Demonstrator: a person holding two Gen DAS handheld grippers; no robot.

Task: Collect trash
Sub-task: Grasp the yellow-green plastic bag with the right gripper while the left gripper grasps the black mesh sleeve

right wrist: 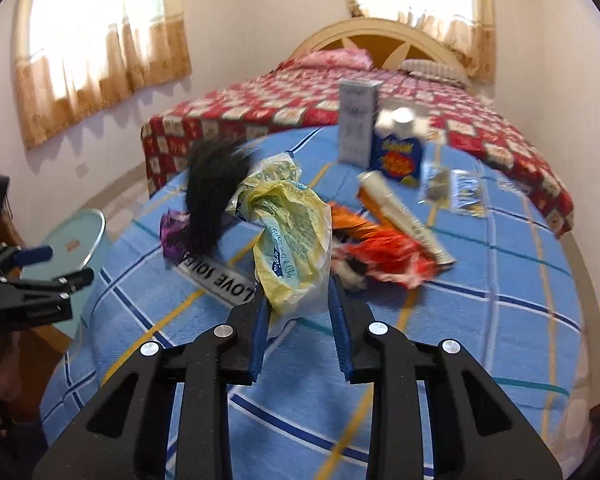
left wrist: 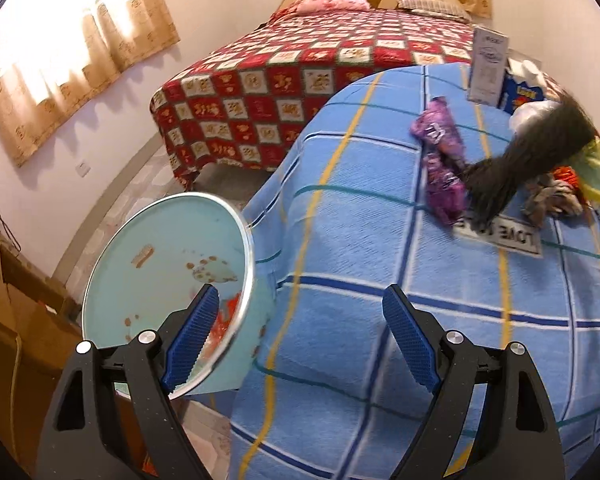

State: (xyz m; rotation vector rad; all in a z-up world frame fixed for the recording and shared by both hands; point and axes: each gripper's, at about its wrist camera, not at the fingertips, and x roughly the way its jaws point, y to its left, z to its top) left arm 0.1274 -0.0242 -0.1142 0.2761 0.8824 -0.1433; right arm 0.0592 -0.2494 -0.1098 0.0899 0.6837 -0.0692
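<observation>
Right tool [right wrist: 298, 312] clamped on yellow plastic bag [right wrist: 288, 232], just ahead between the pads; left tool [left wrist: 300, 336] apart, empty, bin [left wrist: 168, 280] beside its left finger. Best lifted clear, then carried over bin before release

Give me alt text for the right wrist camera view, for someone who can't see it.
The right gripper has its jaws closed on a crumpled yellow plastic bag above a blue checked bedspread. Beyond lie a black feathery item, an orange wrapper, a tube and two small boxes; a light blue bin stands at left.
</observation>
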